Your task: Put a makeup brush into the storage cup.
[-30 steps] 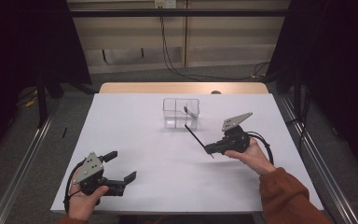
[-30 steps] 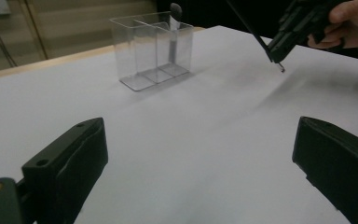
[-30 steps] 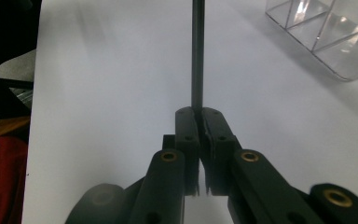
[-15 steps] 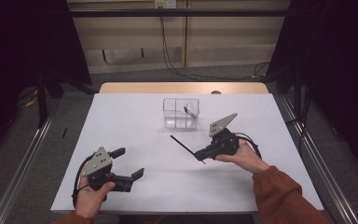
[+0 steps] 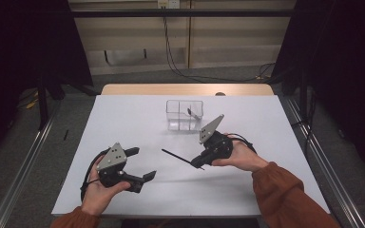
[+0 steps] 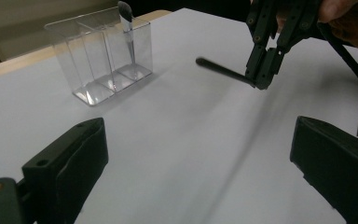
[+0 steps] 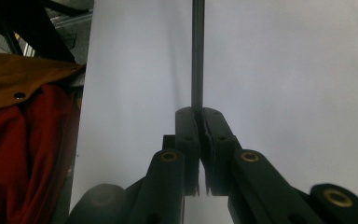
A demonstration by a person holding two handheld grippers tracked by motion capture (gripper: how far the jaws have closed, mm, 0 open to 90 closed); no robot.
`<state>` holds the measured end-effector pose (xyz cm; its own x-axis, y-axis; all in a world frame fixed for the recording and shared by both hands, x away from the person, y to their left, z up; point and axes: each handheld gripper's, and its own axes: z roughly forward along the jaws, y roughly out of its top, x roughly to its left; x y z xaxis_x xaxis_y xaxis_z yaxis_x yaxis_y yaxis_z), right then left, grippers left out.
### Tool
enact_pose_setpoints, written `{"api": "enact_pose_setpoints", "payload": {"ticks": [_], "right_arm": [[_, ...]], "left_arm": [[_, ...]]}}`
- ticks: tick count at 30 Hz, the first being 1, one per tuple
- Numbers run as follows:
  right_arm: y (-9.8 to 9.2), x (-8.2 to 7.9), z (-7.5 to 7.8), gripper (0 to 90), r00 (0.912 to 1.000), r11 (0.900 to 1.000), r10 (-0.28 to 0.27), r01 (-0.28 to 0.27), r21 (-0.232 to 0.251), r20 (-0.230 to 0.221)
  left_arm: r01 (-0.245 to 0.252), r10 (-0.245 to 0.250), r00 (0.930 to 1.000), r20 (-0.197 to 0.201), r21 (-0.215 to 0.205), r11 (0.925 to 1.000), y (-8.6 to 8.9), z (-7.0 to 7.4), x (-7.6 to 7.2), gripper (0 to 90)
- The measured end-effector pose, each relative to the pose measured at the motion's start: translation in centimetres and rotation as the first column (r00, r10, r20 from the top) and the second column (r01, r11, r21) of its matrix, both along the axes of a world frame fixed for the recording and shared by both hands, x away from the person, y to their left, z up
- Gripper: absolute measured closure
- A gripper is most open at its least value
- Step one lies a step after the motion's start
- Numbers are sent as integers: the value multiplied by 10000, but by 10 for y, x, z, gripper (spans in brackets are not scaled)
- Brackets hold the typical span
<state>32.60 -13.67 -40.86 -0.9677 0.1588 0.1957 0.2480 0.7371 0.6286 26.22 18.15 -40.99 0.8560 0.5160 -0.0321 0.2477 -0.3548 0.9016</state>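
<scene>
1. My right tongs [image 5: 198, 166] are clenched on a thin black stick [image 5: 177, 157], gripping it at one end. The right gripper view shows both jaws pressed flat against its shaft [image 7: 197, 56].
2. The stick juts from the jaws toward the left side of the high view, slanted a little and held above the white worktop [image 5: 123, 114]. A soft shadow lies on the sheet beneath it.
3. My left tongs [image 5: 139, 164] are released, jaws spread wide with only bare worktop between them. In the left gripper view the 2 black jaws stand at the frame's lower corners.
4. The left gripper sits over the near left part of the worktop, well apart from the stick. The right gripper is near the middle, to the right.
5. A clear plastic organiser [image 5: 184, 114] with several compartments stands upright toward the far edge, just beyond the right gripper.
6. 1 small brush [image 6: 128, 32] stands tilted in the organiser's compartment on the right as the high view shows it, dark head up. The other compartments look bare from the left gripper view.
7. The hand on the right gripper wears a rust-orange sleeve [image 5: 285, 197]; the same cloth shows at the left of the right gripper view.
</scene>
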Motion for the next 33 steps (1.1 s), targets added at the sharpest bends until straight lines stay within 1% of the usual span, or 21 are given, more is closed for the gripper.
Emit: {"api": "enact_pose_setpoints", "payload": {"ticks": [1, 4, 8, 11, 13, 14, 15, 17, 19, 22, 23, 24, 25, 26, 27, 28, 29, 30, 31, 32, 33], "right_arm": [[1, 1, 0, 865, 10000, 9999, 47, -47, -128, 8], [4, 2, 1, 865, 9998, 9988, 214, -215, -444, -29], [5, 3, 6, 865, 9994, 9964, 325, -314, -787, 126], [7, 3, 9, 865, 9989, 9934, 445, -424, -1064, 171], [9, 2, 11, 865, 9982, 9889, 583, -555, -1375, 168], [10, 1, 11, 865, 9982, 9865, 588, -566, -1536, 98], [11, 2, 10, 865, 9979, 9831, 651, -638, -1714, 19], [13, 3, 8, 865, 9971, 9748, 760, -742, -2103, 6], [16, 3, 7, 865, 9964, 9673, 838, -835, -2395, -92], [19, 4, 5, 865, 9943, 9576, 1054, -1053, -2681, -141], [20, 4, 5, 864, 9932, 9534, 1143, -1153, -2787, -197], [21, 4, 5, 865, 9933, 9473, 1127, -1149, -2989, -249], [23, 4, 5, 865, 9922, 9432, 1220, -1241, -3082, -259], [24, 4, 4, 865, 9914, 9386, 1281, -1299, -3197, -268], [25, 4, 4, 865, 9910, 9358, 1312, -1330, -3264, -277], [25, 4, 3, 865, 9889, 9339, 1465, -1468, -3260, -255], [26, 4, 4, 865, 9890, 9325, 1445, -1463, -3302, -300], [26, 3, 3, 864, 9899, 9312, 1359, -1411, -3362, -390], [27, 3, 2, 865, 9884, 9287, 1476, -1509, -3387, -356], [27, 3, 1, 865, 9878, 9270, 1516, -1545, -3419, -353], [27, 3, 1, 865, 9879, 9240, 1491, -1548, -3495, -433]], "left_arm": [[-10, 10, 10000, -2, 109, 9999, -3, 2, 2, 41], [216, -213, 9997, -126, 281, 9994, -11, 5, 9, 41], [468, -454, 9988, -172, 944, 9944, -22, 7, 16, 41], [678, -639, 9971, -417, 977, 9929, -26, 9, 21, 41], [995, -929, 9936, -641, 1090, 9890, -29, 9, 23, 41], [1167, -1077, 9906, -849, 1085, 9872, -31, 9, 24, 41], [1298, -1191, 9884, -942, 1170, 9846, -33, 9, 24, 41], [1467, -1344, 9866, -928, 1424, 9789, -36, 8, 24, 41], [1756, -1586, 9818, -1040, 1829, 9673, -39, 9, 24, 48], [2037, -1825, 9768, -1118, 2249, 9528, -44, 10, 25, 60], [2103, -1876, 9757, -1132, 2436, 9468, -45, 11, 26, 61], [2180, -1924, 9736, -1228, 2503, 9433, -47, 11, 27, 69], [2306, -1982, 9699, -1417, 2717, 9343, -49, 12, 29, 80], [2413, -2050, 9674, -1486, 2961, 9242, -52, 12, 30, 78], [2425, -2054, 9675, -1477, 3093, 9195, -53, 11, 31, 69], [2550, -2144, 9638, -1584, 3124, 9151, -55, 11, 32, 79], [2675, -2196, 9587, -1806, 3111, 9120, -55, 11, 34, 84], [2740, -2234, 9561, -1894, 3083, 9110, -57, 10, 35, 84], [2819, -2285, 9533, -1975, 3101, 9080, -58, 10, 37, 84], [2933, -2345, 9487, -2120, 3139, 9030, -58, 9, 38, 85], [3004, -2377, 9460, -2204, 3207, 8983, -59, 8, 39, 85]]}}
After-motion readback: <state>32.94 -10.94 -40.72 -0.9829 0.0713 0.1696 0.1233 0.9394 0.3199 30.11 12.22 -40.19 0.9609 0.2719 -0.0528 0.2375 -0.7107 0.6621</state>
